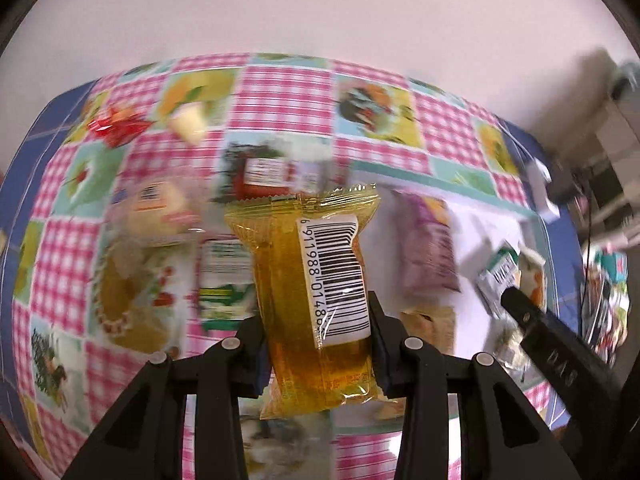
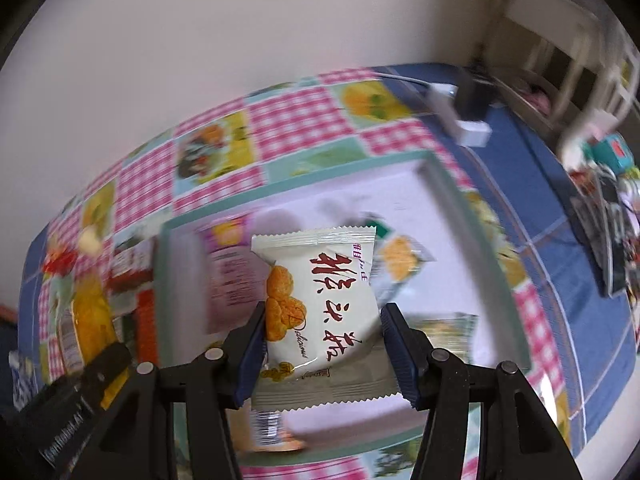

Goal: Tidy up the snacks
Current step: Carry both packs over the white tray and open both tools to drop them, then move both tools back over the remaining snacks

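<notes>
My left gripper (image 1: 316, 324) is shut on a clear yellow snack packet (image 1: 288, 264) with a white barcode label, held up above the patchwork tablecloth. My right gripper (image 2: 324, 332) is shut on a white snack packet (image 2: 324, 292) with red characters and a picture of orange puffs, held over a white tray (image 2: 486, 264) with a green rim. The left wrist view also catches the right gripper's black finger (image 1: 536, 316) and its white packet (image 1: 516, 276) at the right. The yellow packet (image 2: 90, 312) and the other gripper's body appear at the lower left of the right wrist view.
Blurred snacks lie on the cloth (image 1: 288, 92): a red wrapper (image 1: 114, 126), a pale one (image 1: 188, 122), a red-and-white pack (image 1: 268, 178), a purple bag (image 1: 430, 248). The tray holds a purple bag (image 2: 230, 276) and green-white packets (image 2: 402, 258). A white box (image 2: 472, 130) sits at the far edge.
</notes>
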Demonstrator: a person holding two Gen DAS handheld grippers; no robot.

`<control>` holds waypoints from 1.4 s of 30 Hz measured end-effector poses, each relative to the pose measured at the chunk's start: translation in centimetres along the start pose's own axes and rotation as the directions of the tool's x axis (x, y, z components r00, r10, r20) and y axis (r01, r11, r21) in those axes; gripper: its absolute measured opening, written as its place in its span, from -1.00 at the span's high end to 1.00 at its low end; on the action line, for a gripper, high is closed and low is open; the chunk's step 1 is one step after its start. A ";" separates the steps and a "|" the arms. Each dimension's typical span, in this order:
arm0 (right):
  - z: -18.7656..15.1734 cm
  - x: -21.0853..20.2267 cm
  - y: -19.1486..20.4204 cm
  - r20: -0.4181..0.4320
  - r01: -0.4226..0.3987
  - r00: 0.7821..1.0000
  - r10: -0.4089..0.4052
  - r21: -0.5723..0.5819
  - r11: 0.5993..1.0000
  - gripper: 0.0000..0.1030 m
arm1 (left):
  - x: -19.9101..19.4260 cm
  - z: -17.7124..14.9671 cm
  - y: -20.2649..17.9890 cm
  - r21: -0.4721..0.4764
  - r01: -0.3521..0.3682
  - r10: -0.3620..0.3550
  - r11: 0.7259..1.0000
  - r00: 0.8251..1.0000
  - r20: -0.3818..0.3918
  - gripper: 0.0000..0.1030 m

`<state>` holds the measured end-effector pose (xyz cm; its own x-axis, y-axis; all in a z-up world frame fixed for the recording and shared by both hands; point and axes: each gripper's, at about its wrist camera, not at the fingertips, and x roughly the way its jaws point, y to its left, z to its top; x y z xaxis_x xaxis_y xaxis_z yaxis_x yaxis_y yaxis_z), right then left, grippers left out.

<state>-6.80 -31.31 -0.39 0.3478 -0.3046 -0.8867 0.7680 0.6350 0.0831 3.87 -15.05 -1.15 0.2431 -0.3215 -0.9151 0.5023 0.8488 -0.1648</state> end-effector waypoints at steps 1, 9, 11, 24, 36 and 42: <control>0.1 0.1 -0.6 -0.002 0.004 1.000 -0.004 0.014 1.000 -0.14 | 0.3 0.0 -0.4 0.010 0.002 -0.002 1.000 1.000 -0.002 0.19; 0.4 1.0 -3.4 -0.033 0.020 0.999 -0.018 0.070 0.997 -0.14 | 2.3 -0.5 -2.9 0.077 0.008 -0.006 0.997 1.000 -0.025 0.19; 0.3 1.3 -3.4 -0.048 0.019 0.999 -0.016 0.070 0.997 -0.14 | 2.7 -0.7 -3.2 0.085 0.012 -0.009 0.996 0.999 -0.036 0.19; 0.4 0.9 -2.7 -0.061 0.043 0.997 -0.041 0.035 0.998 -0.41 | 1.5 -0.3 -3.2 0.055 0.039 -0.037 0.998 0.999 -0.030 -0.42; -0.2 -0.4 -0.1 -0.034 0.056 0.998 -0.058 -0.070 0.996 -1.00 | 0.5 0.4 3.3 -0.152 -0.097 0.098 0.984 0.995 0.005 -0.81; -0.6 -1.1 1.7 -0.022 0.056 0.998 -0.059 -0.118 0.991 -1.00 | -0.6 0.3 7.2 -0.257 -0.132 0.141 0.957 0.990 0.016 -0.97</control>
<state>-6.19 -29.49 0.47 0.2897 -0.3262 -0.8998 0.7173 0.6964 -0.0215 7.61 -8.84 -1.67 0.3246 -0.2050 -0.9234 0.2349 0.9631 -0.1312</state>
